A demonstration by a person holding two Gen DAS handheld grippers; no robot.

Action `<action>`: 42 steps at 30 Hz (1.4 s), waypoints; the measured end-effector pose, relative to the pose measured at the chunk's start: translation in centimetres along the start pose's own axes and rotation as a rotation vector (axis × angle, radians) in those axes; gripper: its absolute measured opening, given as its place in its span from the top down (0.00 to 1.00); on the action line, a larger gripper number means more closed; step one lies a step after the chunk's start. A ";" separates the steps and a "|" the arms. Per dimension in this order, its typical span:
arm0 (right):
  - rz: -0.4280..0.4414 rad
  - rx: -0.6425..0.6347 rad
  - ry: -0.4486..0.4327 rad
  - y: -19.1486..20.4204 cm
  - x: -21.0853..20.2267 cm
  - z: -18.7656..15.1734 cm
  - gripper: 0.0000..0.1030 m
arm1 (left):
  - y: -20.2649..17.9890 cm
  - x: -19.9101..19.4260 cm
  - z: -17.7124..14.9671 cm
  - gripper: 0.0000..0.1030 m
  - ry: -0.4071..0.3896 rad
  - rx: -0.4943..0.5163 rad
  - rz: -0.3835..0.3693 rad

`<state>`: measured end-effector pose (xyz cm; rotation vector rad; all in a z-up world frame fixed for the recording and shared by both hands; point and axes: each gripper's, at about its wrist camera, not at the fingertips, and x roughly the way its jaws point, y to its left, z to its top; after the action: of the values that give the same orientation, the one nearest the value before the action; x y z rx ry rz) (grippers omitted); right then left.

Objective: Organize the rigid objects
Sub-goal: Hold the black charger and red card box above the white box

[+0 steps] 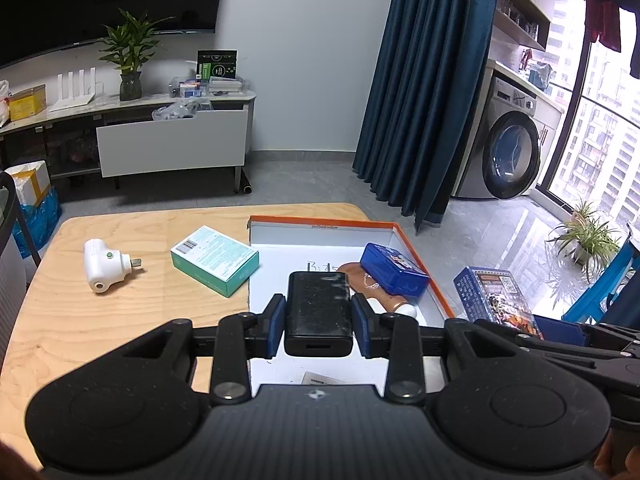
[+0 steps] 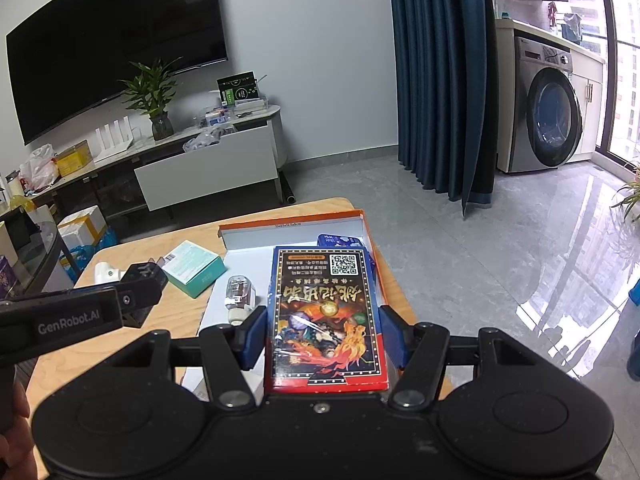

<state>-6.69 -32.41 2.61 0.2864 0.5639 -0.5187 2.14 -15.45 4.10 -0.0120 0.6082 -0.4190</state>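
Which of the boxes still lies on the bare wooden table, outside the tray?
The teal box; the small blue box lies in the tray.

On the wooden table, the plug-in device lies left of the small carton, which sits just left of the shallow tray. Inside the tray, a card tin rests at right, behind the bottle.

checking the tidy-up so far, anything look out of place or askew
Two things still lie loose on the table outside the tray: a white plug on its side and a teal box set crooked. In the tray, the blue case leans tilted on a tan item.
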 end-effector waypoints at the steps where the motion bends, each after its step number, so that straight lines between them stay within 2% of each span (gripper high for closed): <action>1: 0.000 0.000 0.001 0.0 0.1 0.0 0.31 | 0.0 0.0 0.0 0.65 0.000 0.000 -0.001; 42: 0.011 0.003 0.042 0.6 1.7 -0.7 0.31 | 0.0 0.8 -0.4 0.65 0.017 0.007 0.001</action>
<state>-5.37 -32.31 1.15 0.3038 0.6015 -0.5037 2.56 -15.69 3.30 -0.0012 0.6238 -0.4204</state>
